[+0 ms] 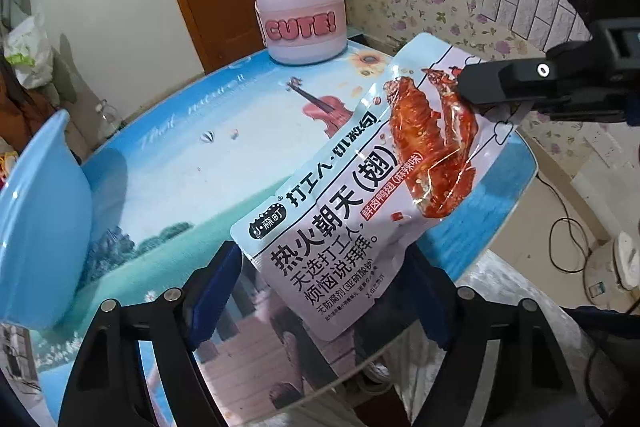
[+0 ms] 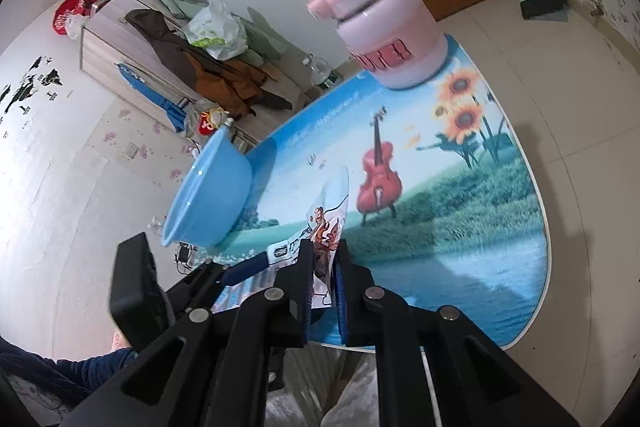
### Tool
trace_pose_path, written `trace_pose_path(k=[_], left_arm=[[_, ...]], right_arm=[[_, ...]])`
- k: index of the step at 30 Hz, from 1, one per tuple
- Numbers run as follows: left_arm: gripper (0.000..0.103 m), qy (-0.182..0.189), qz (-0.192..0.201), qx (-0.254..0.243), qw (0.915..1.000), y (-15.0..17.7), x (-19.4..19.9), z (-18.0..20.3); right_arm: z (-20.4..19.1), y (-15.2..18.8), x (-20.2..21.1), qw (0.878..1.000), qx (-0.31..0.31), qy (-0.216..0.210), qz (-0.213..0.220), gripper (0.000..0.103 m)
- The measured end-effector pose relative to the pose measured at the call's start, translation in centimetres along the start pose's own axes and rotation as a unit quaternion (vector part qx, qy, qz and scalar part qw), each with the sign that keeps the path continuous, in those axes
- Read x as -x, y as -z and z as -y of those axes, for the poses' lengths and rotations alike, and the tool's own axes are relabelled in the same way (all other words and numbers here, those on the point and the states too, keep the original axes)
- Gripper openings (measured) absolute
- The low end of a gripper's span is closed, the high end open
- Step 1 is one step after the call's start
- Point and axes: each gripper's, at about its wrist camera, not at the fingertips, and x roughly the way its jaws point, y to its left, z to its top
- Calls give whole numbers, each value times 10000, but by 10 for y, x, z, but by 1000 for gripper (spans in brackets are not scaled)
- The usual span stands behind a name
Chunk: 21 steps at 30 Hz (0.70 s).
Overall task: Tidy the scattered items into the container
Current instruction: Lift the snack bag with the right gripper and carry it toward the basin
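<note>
A pale snack packet (image 1: 344, 219) with a red chicken-wing picture hangs above the table's near edge. My right gripper (image 1: 466, 83) reaches in from the right and is shut on its far end. In the right wrist view the packet (image 2: 328, 223) sits edge-on, pinched between that gripper's (image 2: 324, 269) blue pads. My left gripper (image 1: 324, 287) is open; its blue pads flank the packet's near end, close to its side edges, and the packet stays flat. A light blue basin (image 1: 40, 227) stands at the table's left edge, also seen as the basin (image 2: 208, 195).
A pink bottle (image 1: 300, 15) marked CUTE stands at the far edge of the round table (image 1: 180, 167), whose top bears a printed landscape. Behind it are a wooden door and flowered wallpaper. Cables lie on the floor at the right. A cabinet piled with clothes (image 2: 192, 39) stands beyond the basin.
</note>
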Motion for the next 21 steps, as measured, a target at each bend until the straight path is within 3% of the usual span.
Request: trace_pose_path(k=[8, 11, 13, 15, 17, 21], left_arm=[[81, -619, 385, -513, 9960, -3, 7, 9], [80, -600, 449, -574, 9955, -6, 8, 11], [71, -548, 470, -612, 9955, -8, 7, 12], [42, -515, 454, -688, 9953, -9, 3, 14], [26, -533, 373, -721, 9953, -9, -2, 15], [23, -515, 428, -672, 9955, -10, -2, 14]], right_arm=[[-5, -1, 5, 9999, -50, -107, 3, 8], [-7, 0, 5, 9999, -24, -127, -14, 8], [-8, 1, 5, 9999, 7, -124, -29, 7], [-9, 1, 5, 9999, 23, -131, -39, 6], [-12, 1, 6, 9999, 44, -155, -44, 6], [-19, 0, 10, 9998, 160, -134, -28, 6]])
